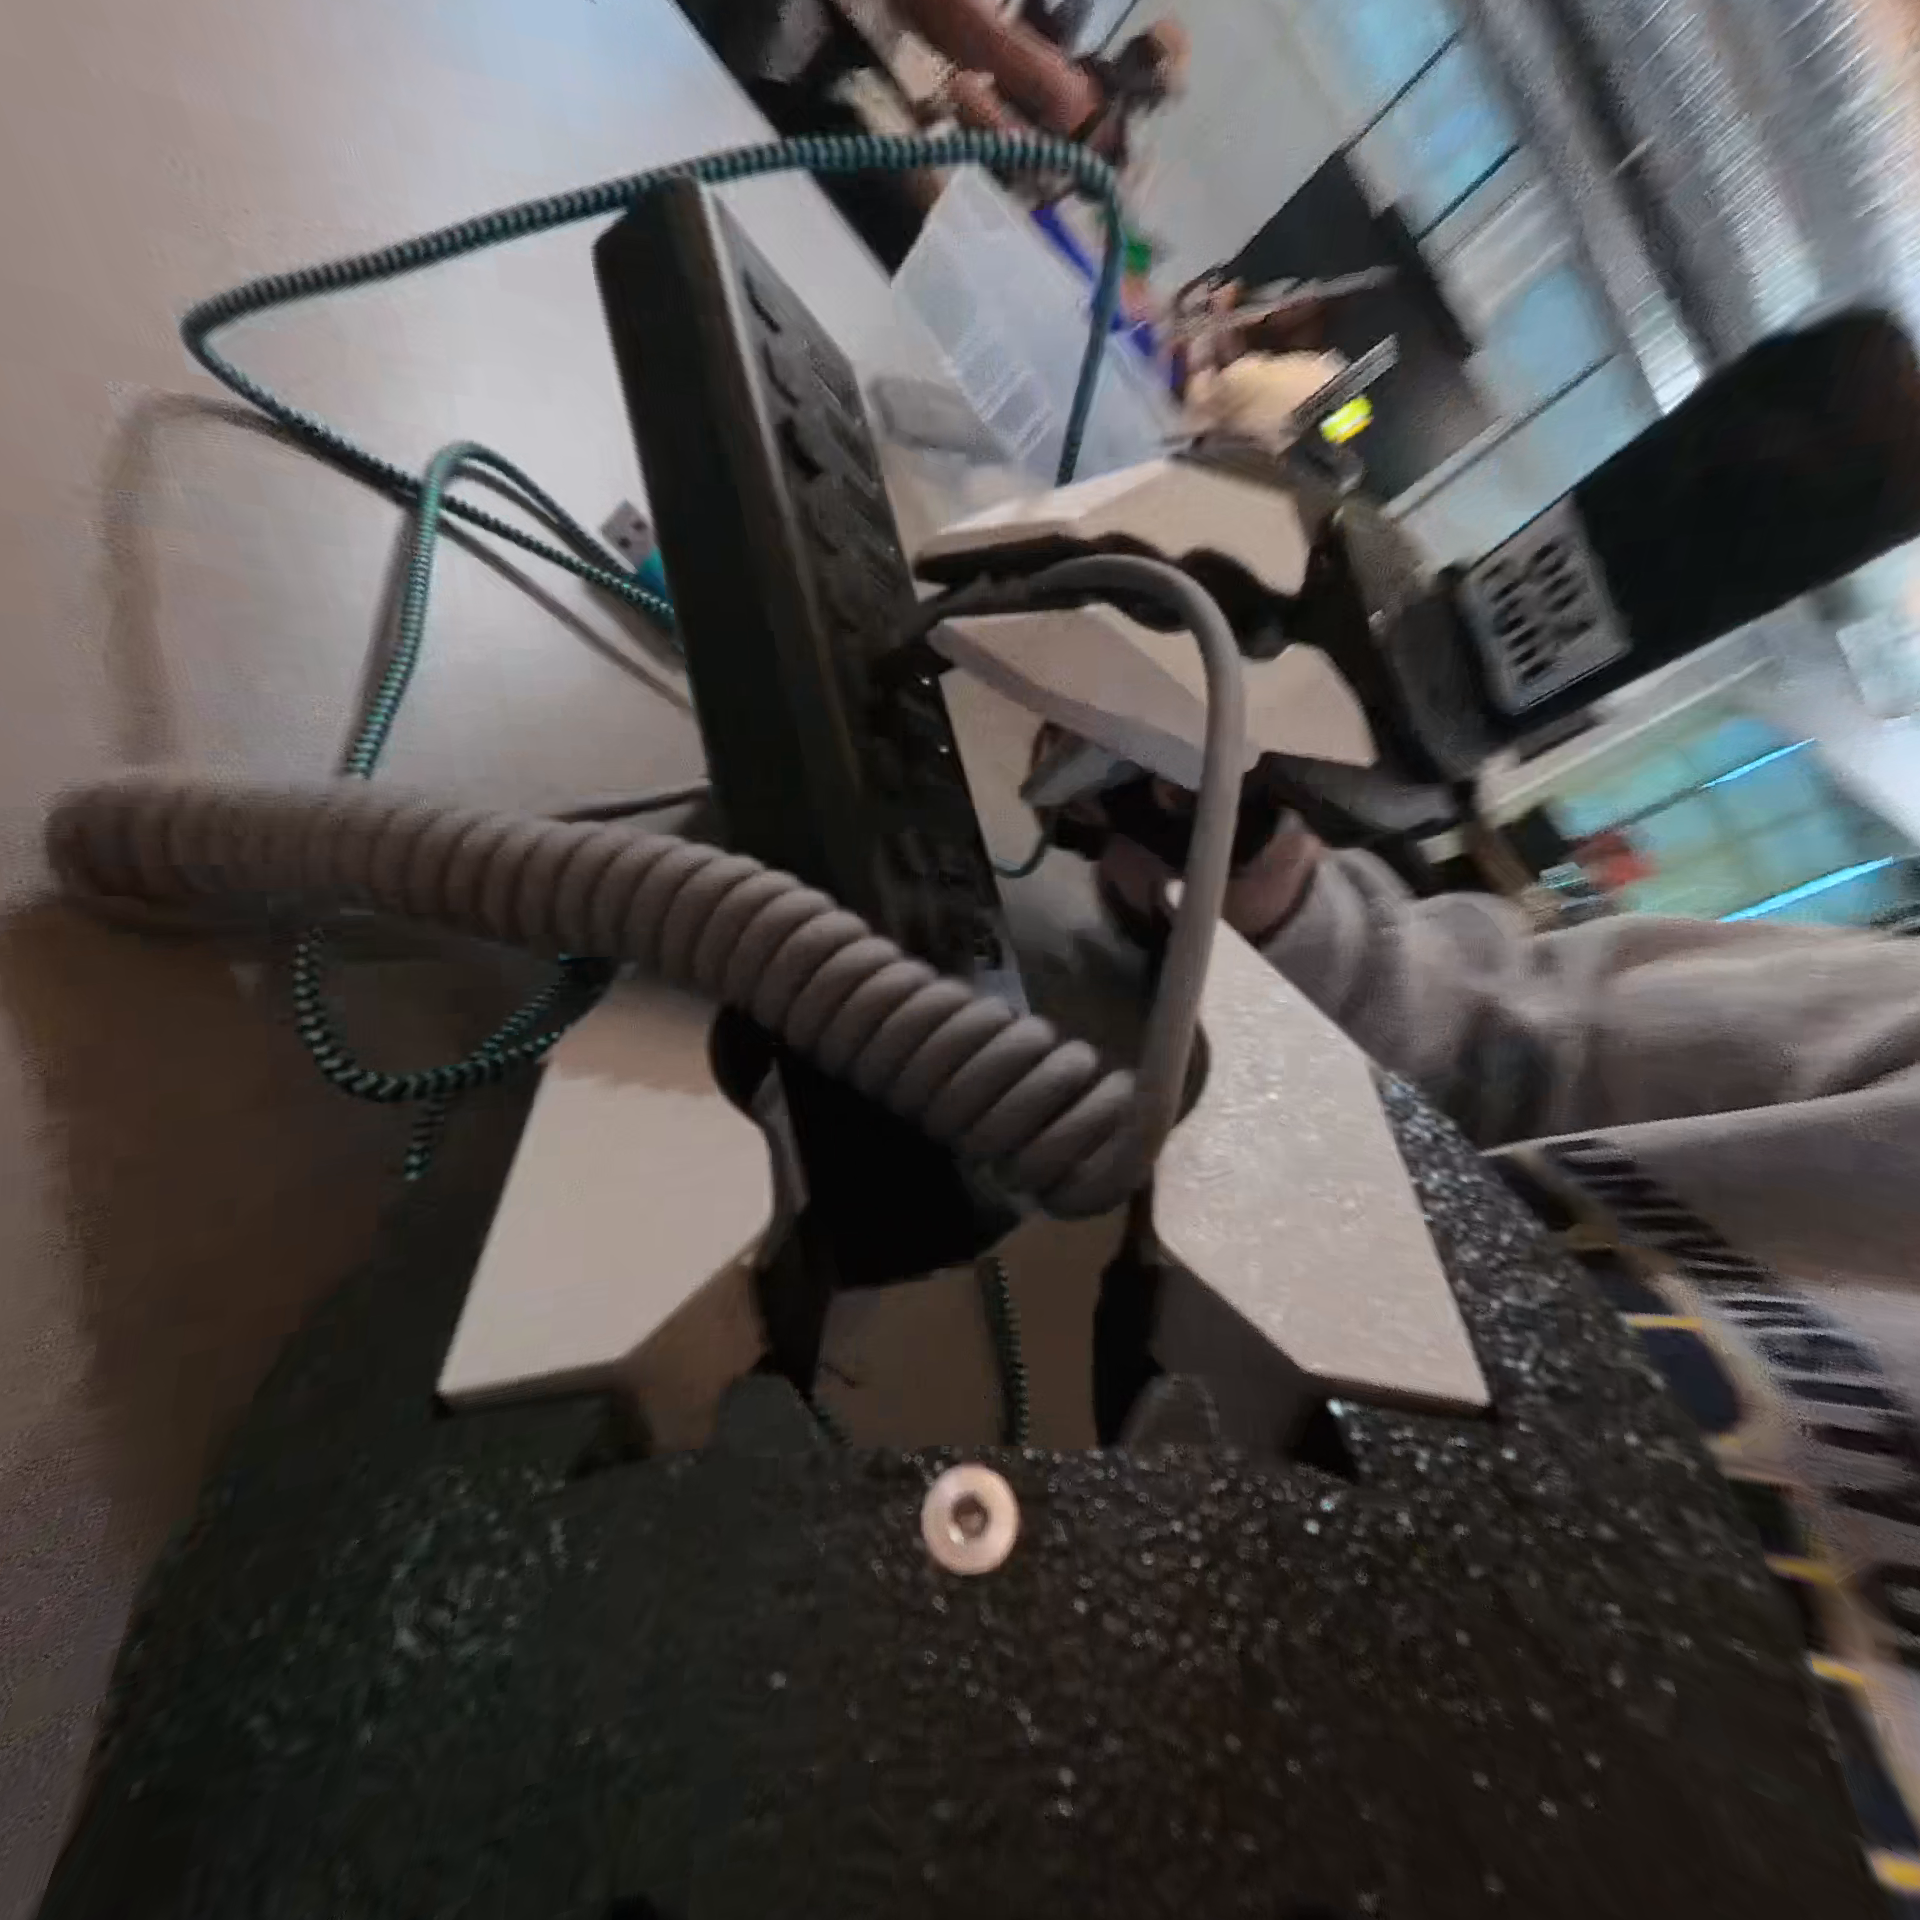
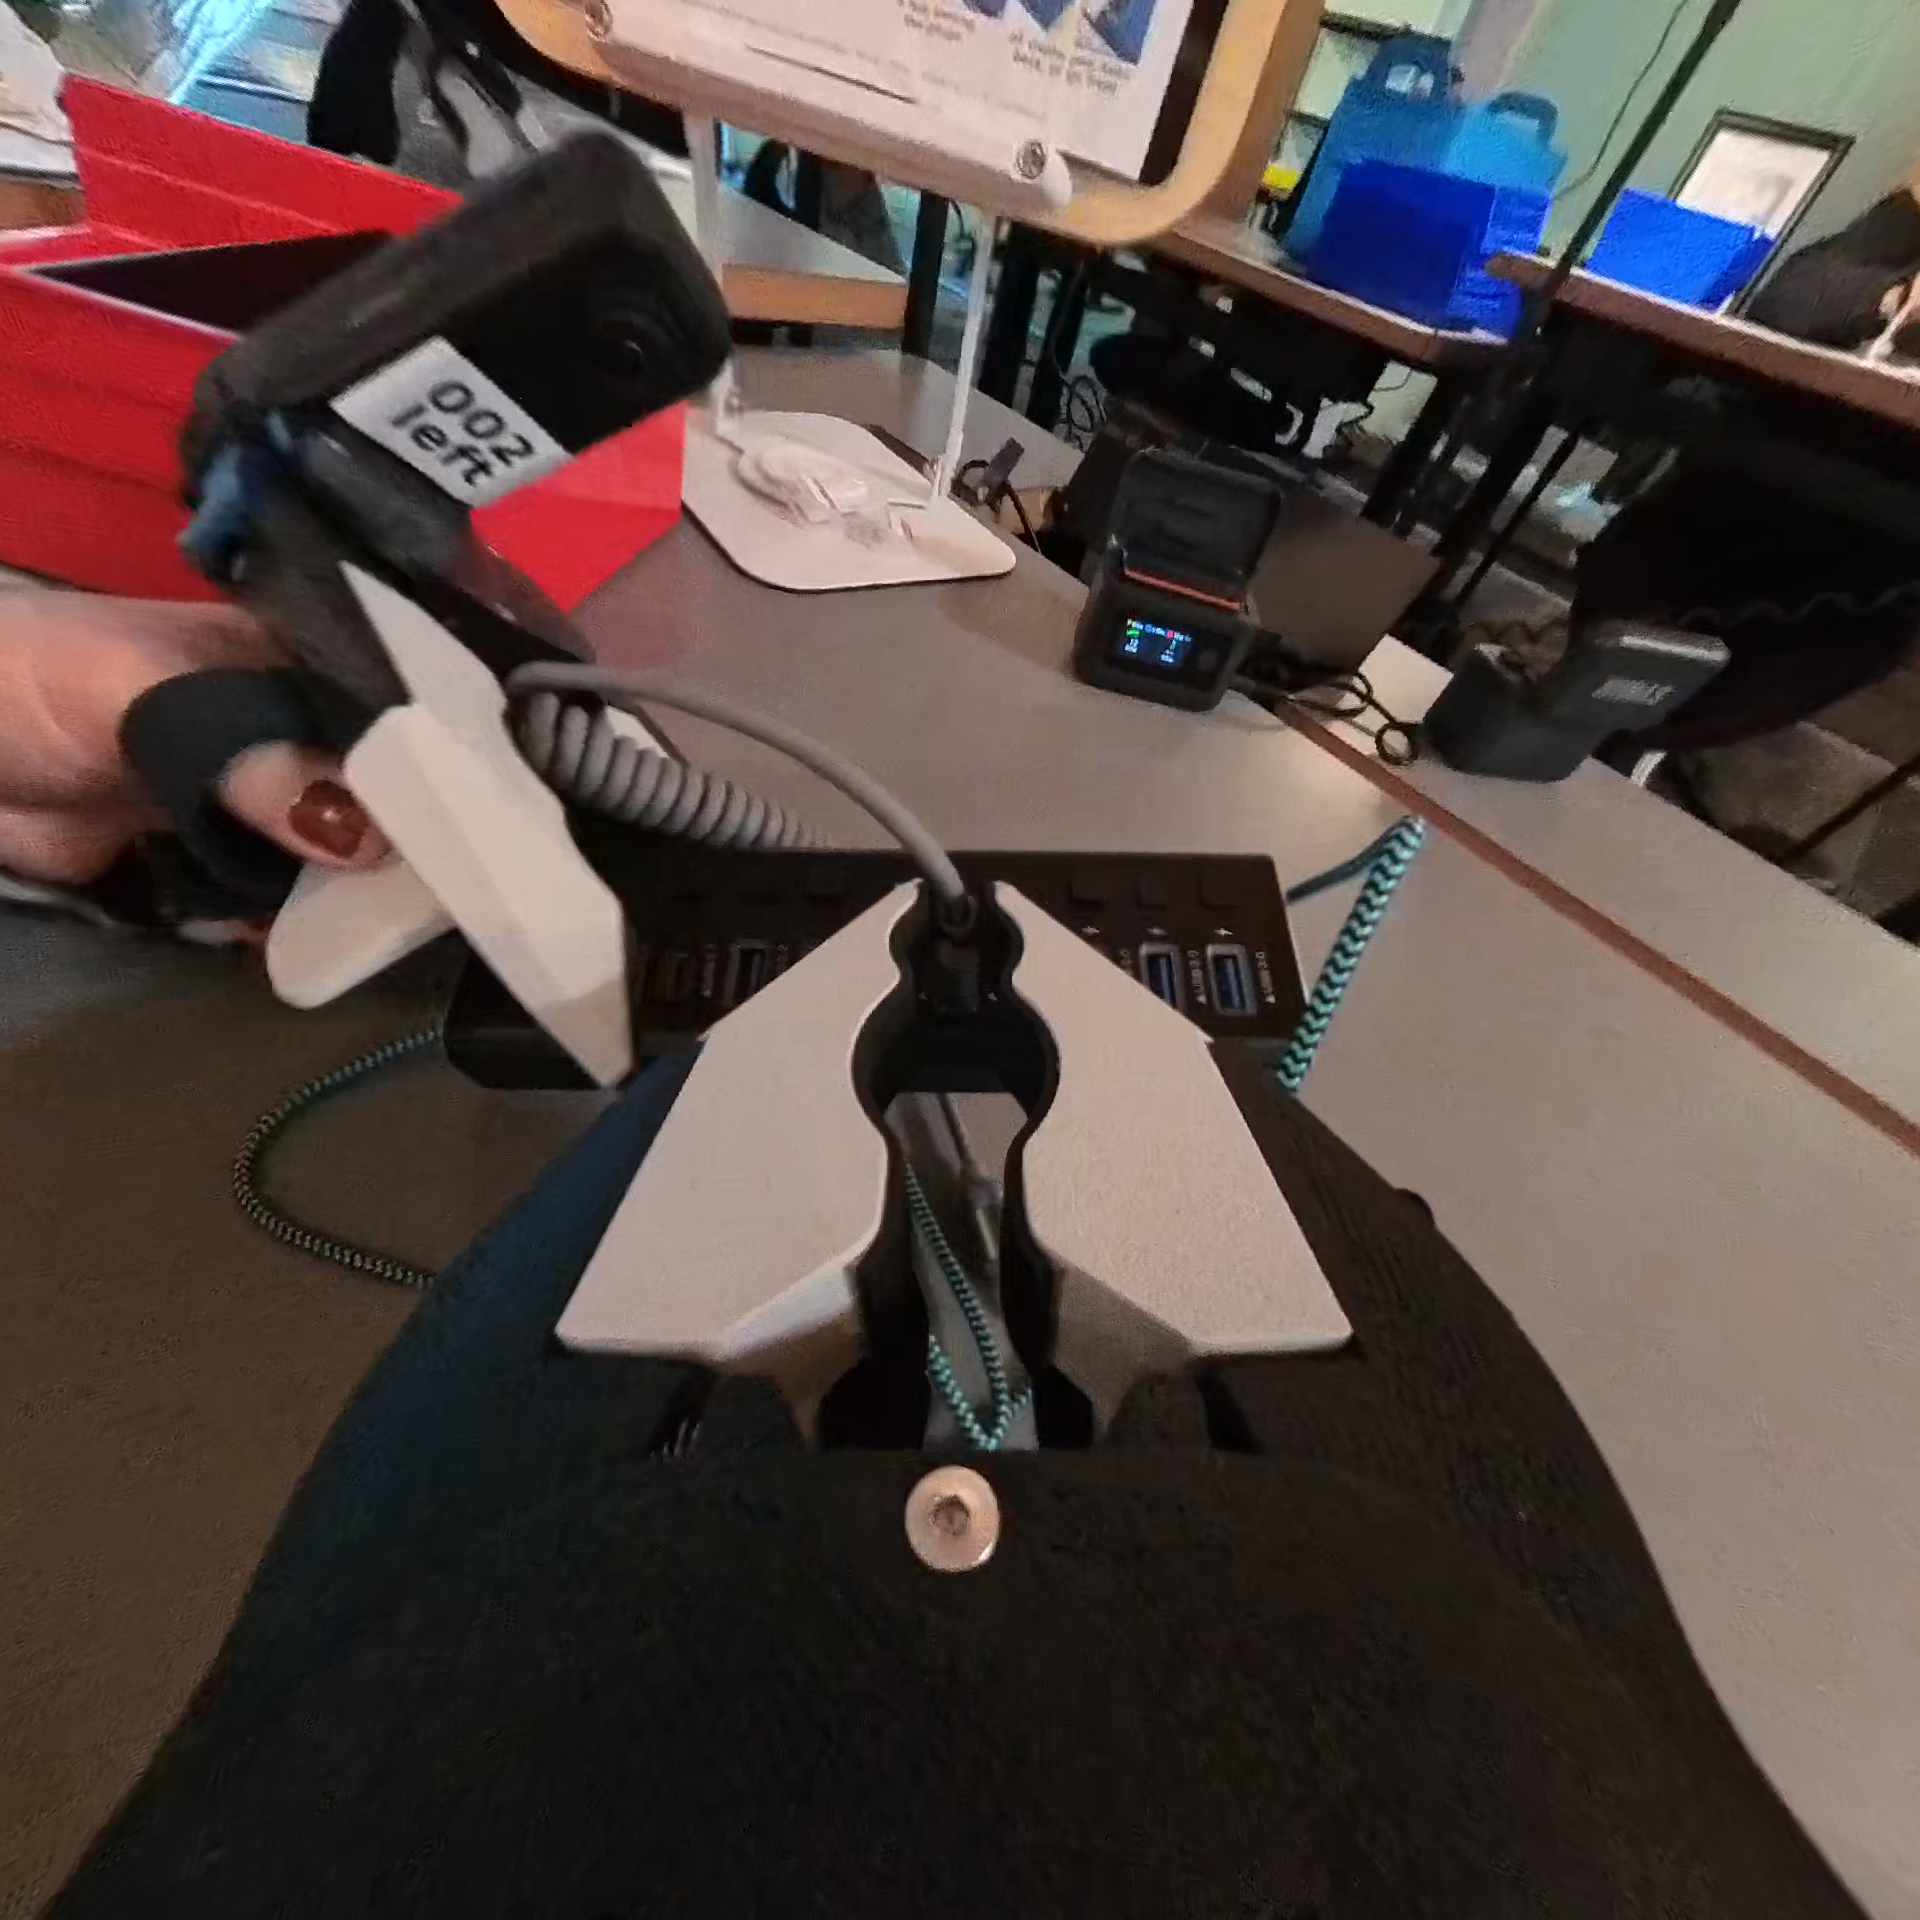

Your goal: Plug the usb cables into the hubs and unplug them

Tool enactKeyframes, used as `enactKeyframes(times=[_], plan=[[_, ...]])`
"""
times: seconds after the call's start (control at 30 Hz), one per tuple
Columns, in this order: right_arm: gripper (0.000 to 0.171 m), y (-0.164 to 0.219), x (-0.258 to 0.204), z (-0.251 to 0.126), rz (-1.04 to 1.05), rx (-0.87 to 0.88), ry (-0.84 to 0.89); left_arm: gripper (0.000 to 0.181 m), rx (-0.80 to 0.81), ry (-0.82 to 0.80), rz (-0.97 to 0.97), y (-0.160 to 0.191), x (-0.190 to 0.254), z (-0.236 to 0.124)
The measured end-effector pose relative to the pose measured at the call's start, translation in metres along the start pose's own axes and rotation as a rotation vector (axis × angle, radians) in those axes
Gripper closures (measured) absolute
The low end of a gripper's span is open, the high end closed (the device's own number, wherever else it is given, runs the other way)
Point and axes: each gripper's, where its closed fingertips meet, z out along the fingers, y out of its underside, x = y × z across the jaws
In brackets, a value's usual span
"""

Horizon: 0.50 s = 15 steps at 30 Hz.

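Observation:
A black USB hub (image 2: 1143, 883) lies on the grey table, its port face towards my right gripper. My right gripper (image 2: 958, 914) is shut on the black plug (image 2: 951, 971) of a grey coiled cable (image 2: 644, 769), with the plug at the hub's port row. My left gripper (image 2: 447, 1008) clamps the hub's left end. In the left wrist view the hub (image 1: 748, 468) rises between my left gripper's fingers (image 1: 935, 977), the coiled cable (image 1: 623, 883) drapes across them, and the right gripper (image 1: 935, 597) presses at the hub's side. A teal braided cable (image 1: 416, 270) loops behind; its loose plug (image 1: 629, 530) lies on the table.
A red box (image 2: 125, 416) stands at the back left, a white stand base (image 2: 831, 520) behind the hub, a small black device with a lit screen (image 2: 1164, 623) and a black adapter (image 2: 1558, 707) at the right. The teal cable (image 2: 1340, 956) runs off the hub's right end. My hands' fingertips stand some 5 cm from each other.

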Motion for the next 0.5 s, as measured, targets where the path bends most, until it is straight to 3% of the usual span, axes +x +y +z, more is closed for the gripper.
enactKeyframes(times=[0.2,0.5], plan=[[0.165,0.014,-0.007,0.011,0.069,-0.086,0.005,0.103,-0.121,-0.522,0.513,0.001,-0.035,-0.007],[0.165,0.023,-0.01,0.021,0.283,-0.078,-0.037,0.096,-0.262,-0.625,0.619,0.019,-0.052,-0.002]])
